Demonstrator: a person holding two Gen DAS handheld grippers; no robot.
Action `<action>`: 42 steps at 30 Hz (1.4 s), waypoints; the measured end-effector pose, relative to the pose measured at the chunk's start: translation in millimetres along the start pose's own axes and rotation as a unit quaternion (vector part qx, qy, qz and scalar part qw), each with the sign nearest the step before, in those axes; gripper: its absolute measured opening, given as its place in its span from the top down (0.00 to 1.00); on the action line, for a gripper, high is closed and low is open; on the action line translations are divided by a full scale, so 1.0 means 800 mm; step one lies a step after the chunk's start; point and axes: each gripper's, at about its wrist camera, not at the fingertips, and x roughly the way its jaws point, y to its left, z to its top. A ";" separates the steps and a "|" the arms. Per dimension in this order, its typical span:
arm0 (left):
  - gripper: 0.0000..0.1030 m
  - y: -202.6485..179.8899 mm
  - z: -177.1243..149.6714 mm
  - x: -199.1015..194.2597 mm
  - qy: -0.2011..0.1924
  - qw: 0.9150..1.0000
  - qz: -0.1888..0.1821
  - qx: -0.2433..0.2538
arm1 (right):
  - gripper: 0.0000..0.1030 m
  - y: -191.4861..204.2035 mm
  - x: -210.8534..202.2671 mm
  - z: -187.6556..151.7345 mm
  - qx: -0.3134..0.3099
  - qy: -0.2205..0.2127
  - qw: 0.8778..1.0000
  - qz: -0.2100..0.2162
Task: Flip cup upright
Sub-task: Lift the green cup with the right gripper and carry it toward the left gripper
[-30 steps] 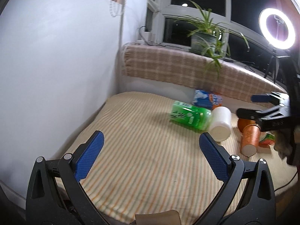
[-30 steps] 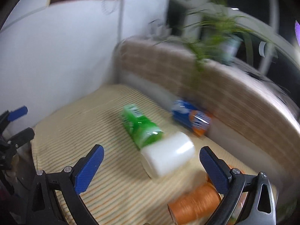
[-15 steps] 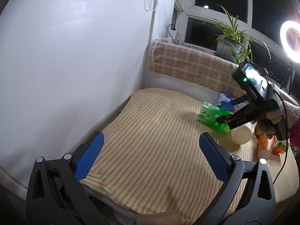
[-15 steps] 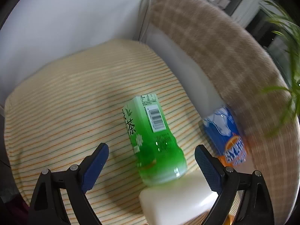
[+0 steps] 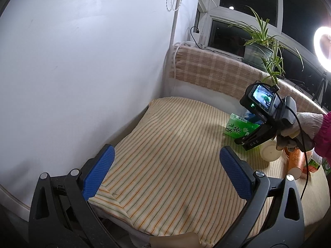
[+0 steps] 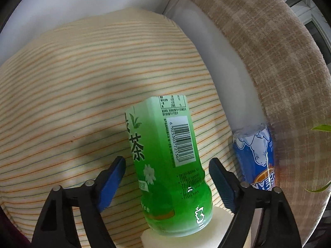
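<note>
A white cup (image 5: 270, 152) lies on its side on the striped cloth, its mouth toward the left wrist camera. In the right wrist view only its edge (image 6: 219, 229) shows at the bottom, under a green tea bottle (image 6: 169, 165). My right gripper (image 6: 167, 177) is open, its blue pads on either side of the green bottle without touching it; it also shows in the left wrist view (image 5: 246, 142) above the bottle and cup. My left gripper (image 5: 165, 165) is open and empty, low over the front of the cloth, far from the cup.
The green bottle (image 5: 240, 129) lies against the cup. A blue and orange can (image 6: 256, 157) lies by the plaid backrest (image 6: 269, 62). An orange cup (image 5: 294, 163) lies at the right. A white wall (image 5: 82, 62) stands to the left. A potted plant (image 5: 258, 51) sits on the sill.
My right gripper has moved forward and down over the green bottle, which now sits between its pads. My left gripper has pulled back and turned left.
</note>
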 end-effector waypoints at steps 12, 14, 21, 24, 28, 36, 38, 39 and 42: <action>0.00 -0.005 0.000 -0.005 -0.005 1.000 -0.002 0.006 | 0.39 -0.013 -0.006 0.004 0.008 -0.020 1.000 -0.005; 0.00 -0.006 -0.001 -0.007 -0.007 1.000 -0.002 0.007 | 0.39 -0.013 -0.017 0.004 0.014 -0.035 0.999 -0.001; 0.00 -0.008 -0.001 -0.017 -0.014 1.000 -0.003 0.007 | 0.40 0.000 -0.077 -0.008 0.042 -0.092 0.995 0.014; 0.00 -0.008 -0.001 -0.021 -0.017 1.000 -0.006 0.008 | 0.40 0.002 -0.109 -0.022 0.072 -0.127 0.988 0.044; 0.00 -0.013 -0.002 -0.025 -0.020 1.000 -0.013 0.011 | 0.40 0.000 -0.144 -0.053 0.129 -0.166 0.974 0.088; 0.00 -0.035 -0.008 -0.031 -0.019 0.999 -0.044 0.019 | 0.39 0.000 -0.193 -0.181 0.297 -0.215 0.905 0.214; 0.00 -0.042 -0.009 -0.031 -0.016 0.998 -0.053 0.021 | 0.39 -0.001 -0.186 -0.211 0.347 -0.209 0.881 0.244; 0.00 -0.047 -0.010 -0.030 -0.014 0.998 -0.057 0.023 | 0.39 0.001 -0.183 -0.232 0.376 -0.204 0.865 0.263; 0.00 -0.063 -0.013 -0.029 -0.009 0.997 -0.072 0.033 | 0.39 0.007 -0.158 -0.272 0.438 -0.189 0.826 0.300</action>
